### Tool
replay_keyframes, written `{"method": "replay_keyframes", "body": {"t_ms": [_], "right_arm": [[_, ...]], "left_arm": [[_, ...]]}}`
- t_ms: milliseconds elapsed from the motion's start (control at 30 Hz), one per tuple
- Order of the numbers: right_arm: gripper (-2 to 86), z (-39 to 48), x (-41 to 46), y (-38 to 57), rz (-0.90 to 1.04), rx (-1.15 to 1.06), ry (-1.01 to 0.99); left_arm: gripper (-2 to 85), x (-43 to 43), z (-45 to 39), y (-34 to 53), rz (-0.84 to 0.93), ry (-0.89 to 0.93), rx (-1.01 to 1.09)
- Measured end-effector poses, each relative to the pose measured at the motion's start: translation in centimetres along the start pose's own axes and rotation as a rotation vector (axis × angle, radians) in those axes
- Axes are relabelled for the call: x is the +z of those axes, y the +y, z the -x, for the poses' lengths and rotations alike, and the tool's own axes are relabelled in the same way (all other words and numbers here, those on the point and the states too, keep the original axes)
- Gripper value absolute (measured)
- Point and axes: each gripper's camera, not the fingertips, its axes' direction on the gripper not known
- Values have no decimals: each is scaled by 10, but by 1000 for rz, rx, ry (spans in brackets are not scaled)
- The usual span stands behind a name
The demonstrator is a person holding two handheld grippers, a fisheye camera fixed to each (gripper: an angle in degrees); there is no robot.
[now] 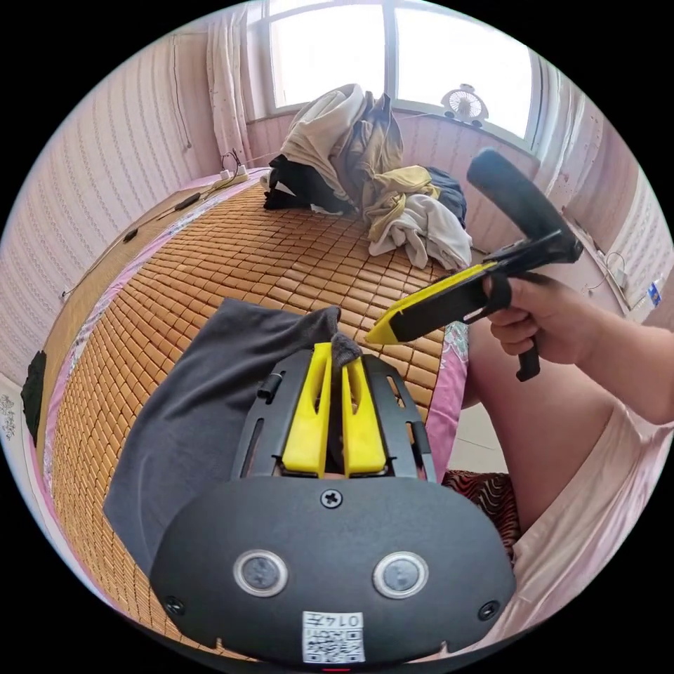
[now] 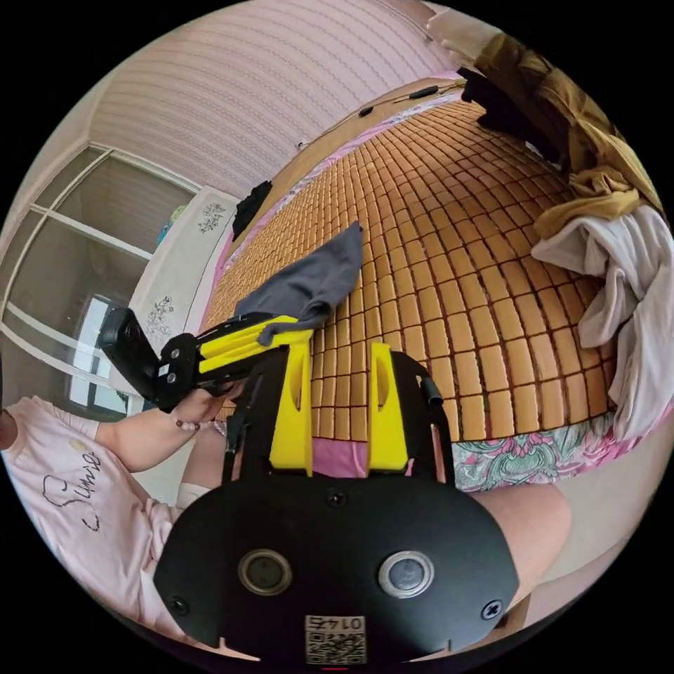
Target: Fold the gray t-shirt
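The gray t-shirt (image 1: 196,414) lies on the bamboo mat (image 1: 232,260) near the bed's edge, one corner lifted. My left gripper (image 1: 342,354) is shut on that corner, the cloth bunched between its yellow jaws. In the right gripper view the same shirt (image 2: 316,281) hangs from the left gripper (image 2: 284,330), held by a hand. My right gripper (image 2: 340,351) stands open over the mat's edge with nothing between its jaws. It also appears in the left gripper view as the right gripper (image 1: 382,330), held in a hand just right of the lifted corner.
A heap of clothes (image 1: 372,168) in white, olive and black sits at the far side of the mat below the window; it is the pile (image 2: 604,210) in the right gripper view. The person's leg (image 1: 533,421) is beside the bed's flowered edge (image 2: 533,449).
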Motion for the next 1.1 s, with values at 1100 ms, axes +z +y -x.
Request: {"method": "replay_keyframes", "body": {"t_ms": [1100], "right_arm": [[95, -105, -41, -27, -85, 346, -456]], "left_arm": [[-8, -86, -3, 80, -109, 180, -99]]}}
